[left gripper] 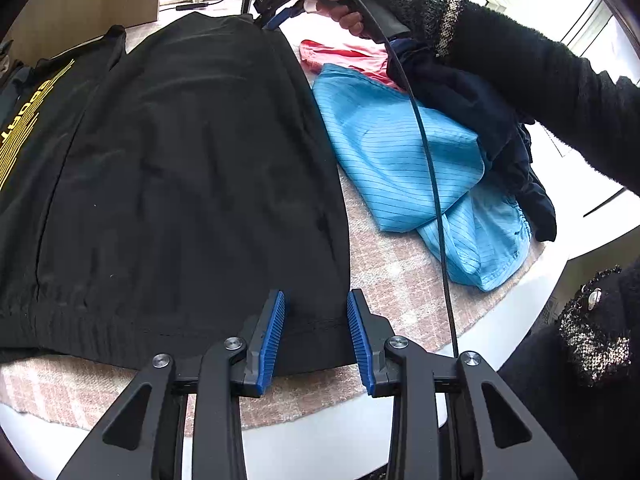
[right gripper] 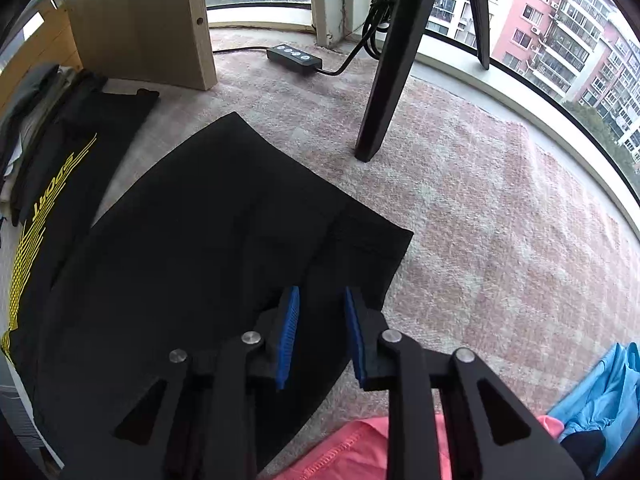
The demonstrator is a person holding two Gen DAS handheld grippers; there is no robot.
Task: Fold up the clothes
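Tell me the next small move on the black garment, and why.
Probably close both grippers. The left gripper has its jaws open astride the ribbed hem corner of the black garment, and the right gripper is open over the far corner. The garment lies flat, so both ends look ready to lift for a fold.

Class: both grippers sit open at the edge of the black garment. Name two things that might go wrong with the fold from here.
1. The cable trails over the blue garment and may snag or drag it.
2. The left gripper and right gripper are open over the black garment; a shallow pinch could slip or catch only one layer.
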